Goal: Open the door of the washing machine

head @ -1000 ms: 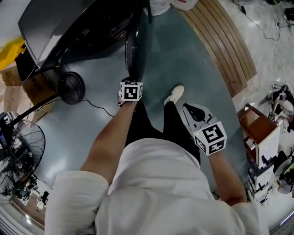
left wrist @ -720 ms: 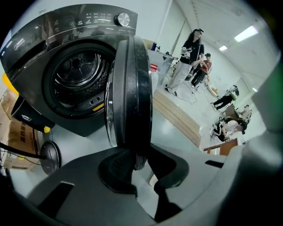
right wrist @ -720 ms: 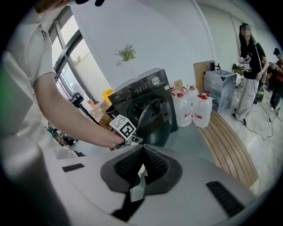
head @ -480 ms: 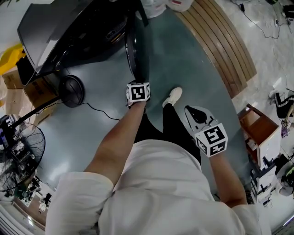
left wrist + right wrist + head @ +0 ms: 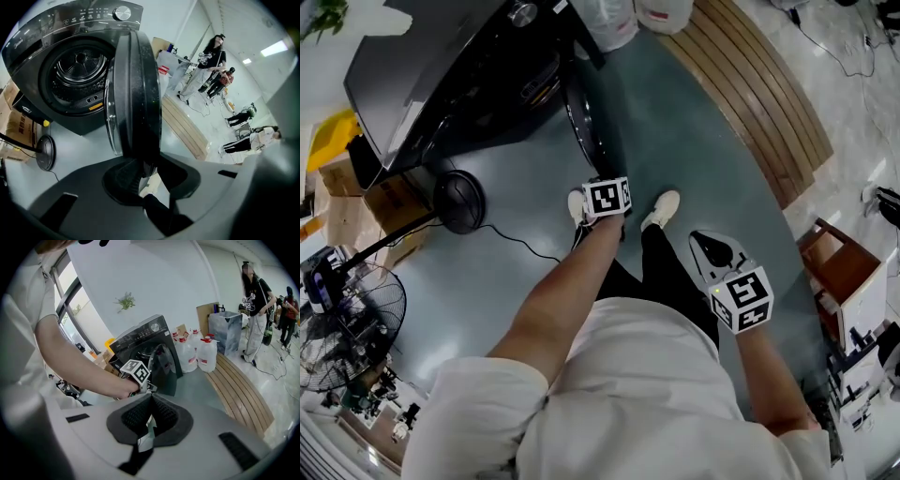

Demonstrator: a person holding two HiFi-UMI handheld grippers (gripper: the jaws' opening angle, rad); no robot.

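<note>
The dark front-loading washing machine (image 5: 469, 84) stands at the upper left, its drum (image 5: 77, 70) exposed. Its round door (image 5: 586, 122) stands swung out, edge-on to me. My left gripper (image 5: 600, 185) points steeply down at the door's outer rim. In the left gripper view the thick door (image 5: 136, 93) runs down between the pads of the left gripper (image 5: 150, 171), which still touch it while the jaws are opening. My right gripper (image 5: 710, 246) hangs beside my right leg, away from the machine. Its pads (image 5: 140, 416) meet at the tips with nothing held.
My white shoes (image 5: 661, 208) stand just behind the door. A slatted wooden bench (image 5: 759, 103) runs along the right, with large water jugs (image 5: 197, 355) at its far end. A floor fan (image 5: 342, 319), a round black base (image 5: 459, 202) with a cable and cardboard boxes (image 5: 356, 187) sit left. People (image 5: 208, 61) stand beyond.
My left gripper has moved right and toward me with the door's rim, and the door has swung further out from the machine. The right gripper drifted slightly.
</note>
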